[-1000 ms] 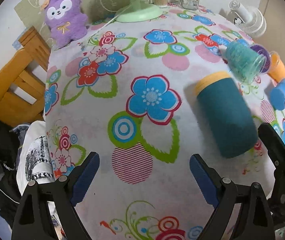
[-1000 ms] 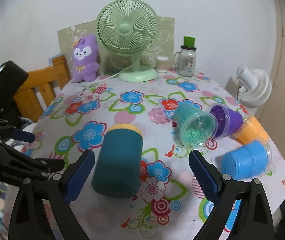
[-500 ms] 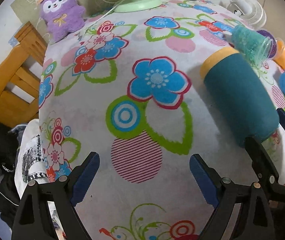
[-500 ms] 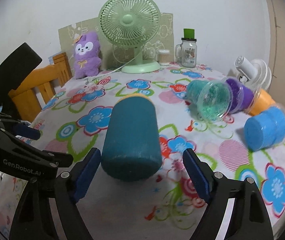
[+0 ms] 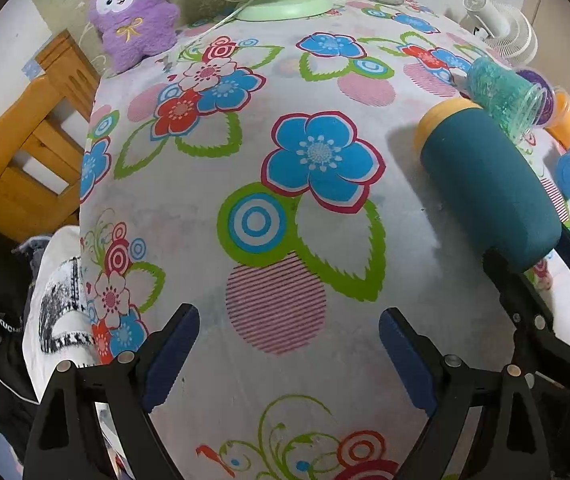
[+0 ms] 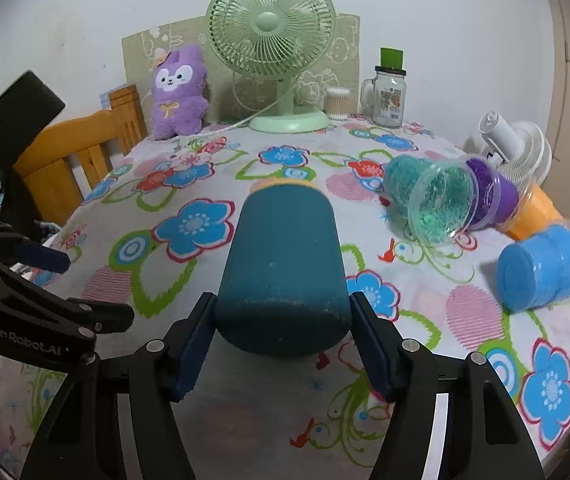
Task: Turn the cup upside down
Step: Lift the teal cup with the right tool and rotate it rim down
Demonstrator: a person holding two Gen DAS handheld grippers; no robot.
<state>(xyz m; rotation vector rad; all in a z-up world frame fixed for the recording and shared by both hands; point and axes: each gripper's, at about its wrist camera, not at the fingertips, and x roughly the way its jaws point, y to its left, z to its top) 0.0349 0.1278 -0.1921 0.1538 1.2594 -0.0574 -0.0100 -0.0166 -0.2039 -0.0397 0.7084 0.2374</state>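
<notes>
Teal cup (image 6: 281,268) is gripped at frame centre by the right gripper (image 6: 281,344); the left gripper (image 5: 289,352) is held wide, lower frame.

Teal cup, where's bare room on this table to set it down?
Open cloth lies left of the teal cup, between it, the purple plush and the left claw. Right of it is crowded: green glitter cup, blue cup.

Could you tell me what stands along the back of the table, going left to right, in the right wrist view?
Purple plush toy → green fan → cotton swab container → glass jar mug.
</notes>
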